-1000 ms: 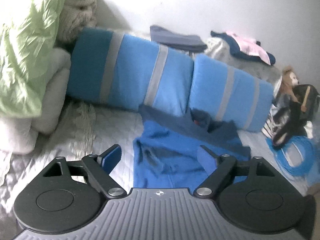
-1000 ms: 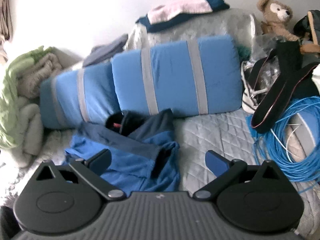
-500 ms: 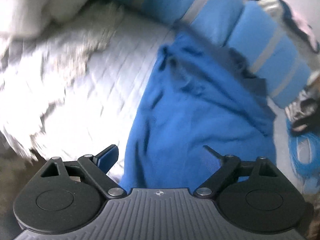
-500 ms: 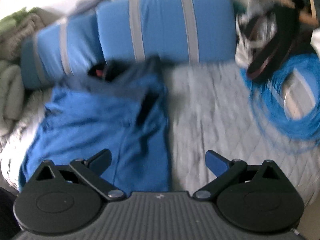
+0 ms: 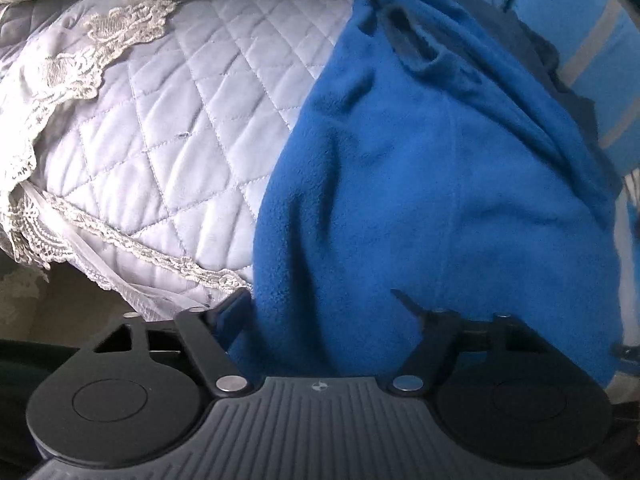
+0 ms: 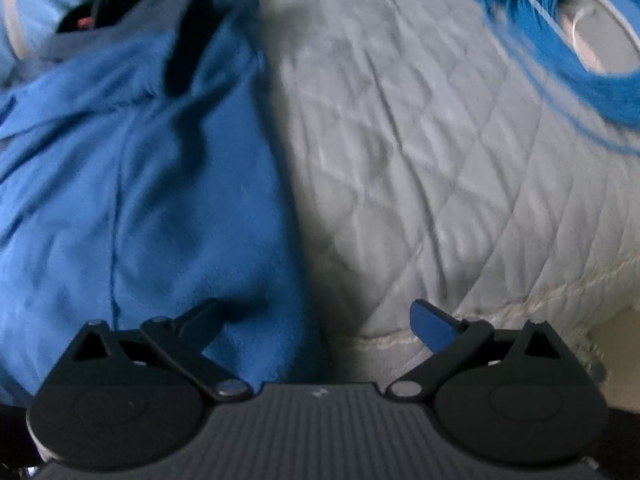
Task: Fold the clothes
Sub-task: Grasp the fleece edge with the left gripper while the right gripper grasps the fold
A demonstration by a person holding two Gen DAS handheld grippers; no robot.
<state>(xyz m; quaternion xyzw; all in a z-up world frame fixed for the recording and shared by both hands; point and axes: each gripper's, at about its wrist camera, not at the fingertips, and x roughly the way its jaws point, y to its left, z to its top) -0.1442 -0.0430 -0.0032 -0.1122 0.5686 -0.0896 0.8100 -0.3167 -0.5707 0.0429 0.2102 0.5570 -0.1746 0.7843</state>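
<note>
Blue fleece garment (image 5: 460,184), soft-napped, with a darker navy band along its far edge; lies spread and rumpled on the bed, its near hem reaching the bed's front edge; a dark slot-like opening (image 5: 412,44) shows in its upper part; in the right wrist view the same garment (image 6: 132,184) fills the left half, a vertical seam running down it, a dark patch (image 6: 188,48) near its top. Left tongs (image 5: 320,304): spread wide, low over the garment's near hem, left finger at the fleece's left edge, right finger over the fleece; nothing pinched. Right tongs (image 6: 316,312): spread wide, straddling the garment's right edge, left finger over the fleece, right blue-padded finger (image 6: 432,326) over bare coverlet; nothing pinched. Quilted grey coverlet (image 5: 168,120), diamond-stitched, with cream lace trim (image 5: 120,28) at its left and front borders; covers the bed under the garment. Blue pillow with grey stripes (image 5: 580,40) beyond the garment, touching its far edge. Coil of blue cable (image 6: 568,56), blurred, on the coverlet at far right, well apart from the garment.
</note>
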